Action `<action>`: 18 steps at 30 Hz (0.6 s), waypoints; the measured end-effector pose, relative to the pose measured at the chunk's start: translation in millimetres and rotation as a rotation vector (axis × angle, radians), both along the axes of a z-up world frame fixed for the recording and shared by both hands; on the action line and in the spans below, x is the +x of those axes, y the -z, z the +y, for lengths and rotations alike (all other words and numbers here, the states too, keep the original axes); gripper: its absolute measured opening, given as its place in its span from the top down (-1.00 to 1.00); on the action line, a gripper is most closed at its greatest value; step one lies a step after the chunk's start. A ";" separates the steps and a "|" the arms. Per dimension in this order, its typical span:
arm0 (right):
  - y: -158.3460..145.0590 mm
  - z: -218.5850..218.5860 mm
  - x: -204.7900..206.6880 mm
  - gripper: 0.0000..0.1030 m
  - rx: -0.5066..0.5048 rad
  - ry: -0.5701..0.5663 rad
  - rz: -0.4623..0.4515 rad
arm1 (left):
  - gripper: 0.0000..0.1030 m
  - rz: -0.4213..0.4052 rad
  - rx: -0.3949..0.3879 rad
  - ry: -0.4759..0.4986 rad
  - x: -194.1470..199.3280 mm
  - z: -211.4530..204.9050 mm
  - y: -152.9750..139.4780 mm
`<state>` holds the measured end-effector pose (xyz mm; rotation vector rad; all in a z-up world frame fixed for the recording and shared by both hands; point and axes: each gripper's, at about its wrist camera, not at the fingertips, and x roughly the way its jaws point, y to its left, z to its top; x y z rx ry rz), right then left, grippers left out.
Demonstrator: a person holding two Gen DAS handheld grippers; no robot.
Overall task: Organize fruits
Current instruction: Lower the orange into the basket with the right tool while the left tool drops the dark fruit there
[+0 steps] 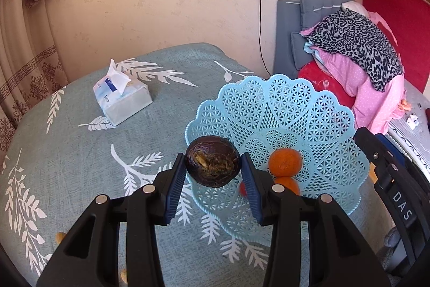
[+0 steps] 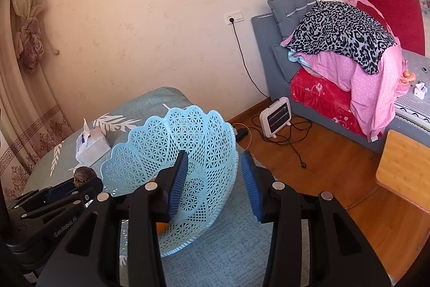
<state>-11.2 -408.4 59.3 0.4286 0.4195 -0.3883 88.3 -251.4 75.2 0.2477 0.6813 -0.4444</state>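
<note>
The left gripper (image 1: 213, 166) clamps a dark purple fruit (image 1: 213, 165) just over the near rim of the tilted blue basket (image 1: 317, 109), where two oranges (image 1: 285, 162) lie. The right gripper (image 2: 213, 160) stands narrowly parted around the basket's raised edge; whether it pinches, I cannot tell. A tissue box (image 1: 122, 101) sits apart on the table

Both cams ride on the hand-held grippers and look forward and down along the fingers. The left one sits close over the surface with the grey-blue leaf-print cloth (image 1: 80, 152), facing the far wall with the bed at right. The right one is close too, off the surface's right edge, catching wooden floor. Both views share the pale blue plastic lattice basket (image 1: 282, 112) (image 2: 204, 136), the white tissue pack (image 1: 121, 104) (image 2: 91, 144) and the bed.
</note>
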 end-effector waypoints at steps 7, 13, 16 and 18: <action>0.6 -0.8 -2.4 -0.09 0.002 0.011 -0.008 | -0.40 -0.027 -0.006 -0.002 -0.8 0.2 -5.2; 1.3 -0.2 -2.3 -0.11 0.004 0.012 -0.007 | -0.72 -0.038 0.003 -0.015 -3.8 10.8 -11.9; 1.3 0.5 -3.3 -0.18 0.003 0.017 -0.011 | -0.77 -0.043 0.010 -0.031 -4.7 19.3 -16.2; 1.0 1.3 -4.1 -0.18 0.000 0.017 -0.014 | -0.79 -0.046 0.011 -0.046 -5.7 27.1 -19.3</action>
